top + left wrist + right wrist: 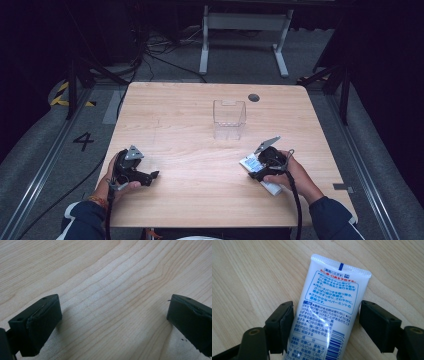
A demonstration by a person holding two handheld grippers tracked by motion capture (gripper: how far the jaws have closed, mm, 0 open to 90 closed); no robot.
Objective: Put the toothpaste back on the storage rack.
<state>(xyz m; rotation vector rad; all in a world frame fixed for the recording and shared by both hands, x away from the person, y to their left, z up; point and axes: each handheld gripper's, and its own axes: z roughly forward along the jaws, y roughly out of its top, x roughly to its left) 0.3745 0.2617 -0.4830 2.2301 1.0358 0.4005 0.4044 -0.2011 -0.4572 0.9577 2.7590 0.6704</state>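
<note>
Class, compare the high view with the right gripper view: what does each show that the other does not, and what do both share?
High view alone: the clear plastic container standing mid-table, the left gripper with its jaws apart, and the person's hands.

Right gripper view alone: the blue print and barcode on the white tube.

Both: the right gripper, its jaws either side of the tube, on the wooden table.

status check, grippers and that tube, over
Left gripper open over bare table. Right gripper straddling white tube, left finger touching, right finger apart. Clear container beyond, path clear.
</note>
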